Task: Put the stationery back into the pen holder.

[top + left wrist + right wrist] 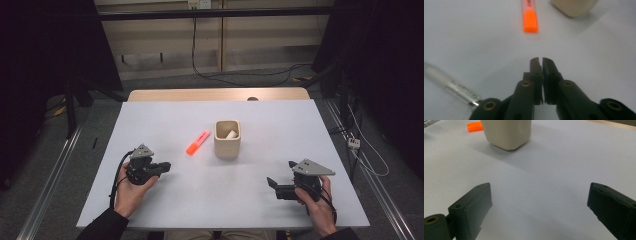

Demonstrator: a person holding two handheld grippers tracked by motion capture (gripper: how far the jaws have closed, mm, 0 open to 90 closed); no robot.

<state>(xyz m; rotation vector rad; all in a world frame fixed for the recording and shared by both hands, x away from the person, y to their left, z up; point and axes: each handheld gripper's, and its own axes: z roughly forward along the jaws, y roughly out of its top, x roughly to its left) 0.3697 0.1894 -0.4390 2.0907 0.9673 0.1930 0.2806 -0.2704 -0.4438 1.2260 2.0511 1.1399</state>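
My left gripper (541,59) has its jaws pressed together on nothing; the orange highlighter (530,18) lies well beyond them, left of the cup (227,139); my right gripper (539,195) gapes wide.

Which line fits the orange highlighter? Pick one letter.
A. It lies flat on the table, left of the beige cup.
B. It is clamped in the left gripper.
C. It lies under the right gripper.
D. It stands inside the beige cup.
A: the orange highlighter lies flat on the white table, just left of the beige cup and apart from it.
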